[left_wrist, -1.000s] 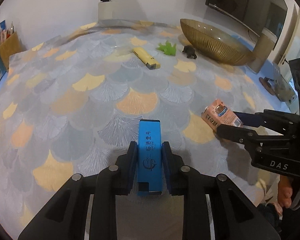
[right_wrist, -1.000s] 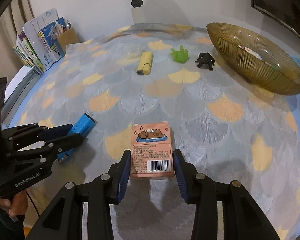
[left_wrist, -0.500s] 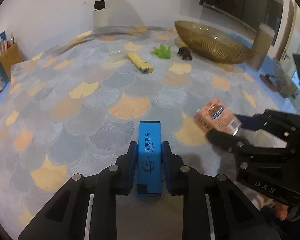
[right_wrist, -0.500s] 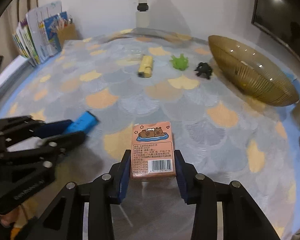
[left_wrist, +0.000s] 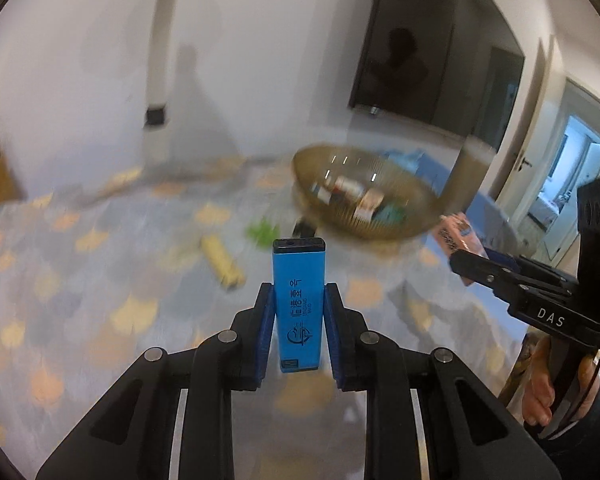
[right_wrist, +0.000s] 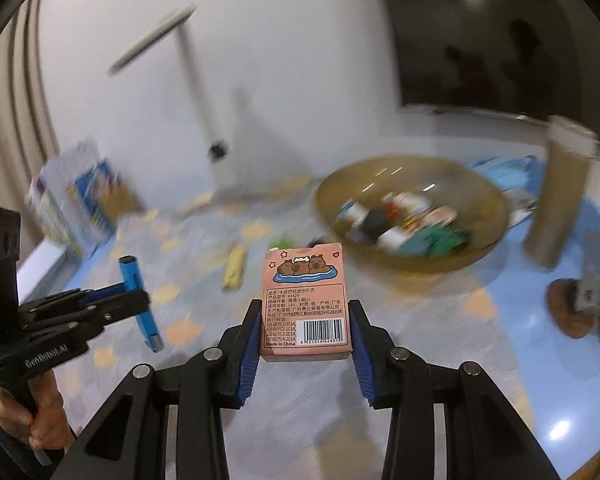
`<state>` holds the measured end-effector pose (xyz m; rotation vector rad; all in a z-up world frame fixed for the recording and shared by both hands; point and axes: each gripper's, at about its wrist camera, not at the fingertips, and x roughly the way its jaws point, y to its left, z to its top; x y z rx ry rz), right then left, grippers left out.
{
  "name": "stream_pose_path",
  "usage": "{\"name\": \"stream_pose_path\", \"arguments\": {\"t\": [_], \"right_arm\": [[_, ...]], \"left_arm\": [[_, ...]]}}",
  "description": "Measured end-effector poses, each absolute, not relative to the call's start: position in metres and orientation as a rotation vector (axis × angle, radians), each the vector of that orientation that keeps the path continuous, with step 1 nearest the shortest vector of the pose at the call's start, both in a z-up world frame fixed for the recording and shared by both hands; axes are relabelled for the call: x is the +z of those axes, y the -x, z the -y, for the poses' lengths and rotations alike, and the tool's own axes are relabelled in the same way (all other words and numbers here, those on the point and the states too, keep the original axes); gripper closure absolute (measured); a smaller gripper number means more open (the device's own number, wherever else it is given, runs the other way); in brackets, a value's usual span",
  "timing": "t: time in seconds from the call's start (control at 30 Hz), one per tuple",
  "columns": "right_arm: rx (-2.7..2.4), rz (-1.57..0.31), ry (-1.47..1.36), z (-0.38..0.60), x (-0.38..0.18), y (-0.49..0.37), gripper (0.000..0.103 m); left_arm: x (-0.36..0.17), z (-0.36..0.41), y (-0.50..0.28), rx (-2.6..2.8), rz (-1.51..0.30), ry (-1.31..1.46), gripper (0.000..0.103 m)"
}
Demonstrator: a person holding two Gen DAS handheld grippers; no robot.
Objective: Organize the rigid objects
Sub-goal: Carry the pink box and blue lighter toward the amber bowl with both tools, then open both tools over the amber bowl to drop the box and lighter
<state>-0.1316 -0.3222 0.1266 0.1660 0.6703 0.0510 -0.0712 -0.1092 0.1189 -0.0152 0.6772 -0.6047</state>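
My left gripper (left_wrist: 299, 300) is shut on a slim blue box (left_wrist: 299, 288) and holds it in the air above the patterned cloth. My right gripper (right_wrist: 305, 316) is shut on a pink card box (right_wrist: 305, 292) printed with cartoon animals, also lifted. Each gripper shows in the other's view: the right gripper (left_wrist: 466, 260) with the pink box (left_wrist: 458, 236) at the right, the left gripper (right_wrist: 138, 300) with the blue box (right_wrist: 136, 284) at the left. A ribbed amber bowl (left_wrist: 396, 228) (right_wrist: 476, 256) with several small items inside stands ahead.
On the cloth lie a yellow bar (left_wrist: 222, 260) (right_wrist: 235, 268) and a green toy (left_wrist: 264, 232); a dark toy (left_wrist: 302, 229) peeks out behind the blue box. A tall tan cylinder (right_wrist: 556, 196) stands right of the bowl. Books (right_wrist: 80, 200) stand at the far left. The background is blurred.
Both grippers have risen off the cloth with their boxes and tilted up; the bowl's inside now shows and the wall fills more of both views.
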Motion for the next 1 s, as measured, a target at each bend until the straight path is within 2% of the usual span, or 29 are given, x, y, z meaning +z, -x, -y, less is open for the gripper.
{"name": "stream_pose_path", "arguments": {"t": [0.3, 0.63, 0.67, 0.73, 0.77, 0.9, 0.97, 1.0], "right_arm": [[-0.124, -0.596, -0.265, 0.411, 0.172, 0.103, 0.063], [-0.220, -0.803, -0.283, 0.444, 0.127, 0.025, 0.063], [-0.220, -0.808, -0.285, 0.445, 0.125, 0.022, 0.061], [-0.231, -0.828, -0.293, 0.450, 0.121, 0.016, 0.047], [-0.242, -0.823, -0.303, 0.453, 0.122, 0.017, 0.044], [-0.242, -0.764, -0.339, 0.459, 0.134, 0.039, 0.043], [-0.245, -0.757, -0.355, 0.459, 0.139, 0.045, 0.043], [-0.236, -0.752, -0.369, 0.457, 0.143, 0.050, 0.043]], "left_arm": [[0.169, 0.193, 0.011, -0.745, -0.613, -0.001, 0.082], [0.129, 0.282, -0.051, -0.810, -0.748, -0.052, 0.081], [0.126, 0.288, -0.053, -0.820, -0.761, -0.066, 0.080], [0.124, 0.294, -0.058, -0.810, -0.790, -0.082, 0.055], [0.127, 0.290, -0.056, -0.794, -0.788, -0.075, 0.053], [0.141, 0.268, -0.047, -0.782, -0.748, -0.062, 0.051], [0.151, 0.250, -0.040, -0.760, -0.736, -0.041, 0.044], [0.157, 0.239, -0.035, -0.750, -0.722, -0.021, 0.038]]}}
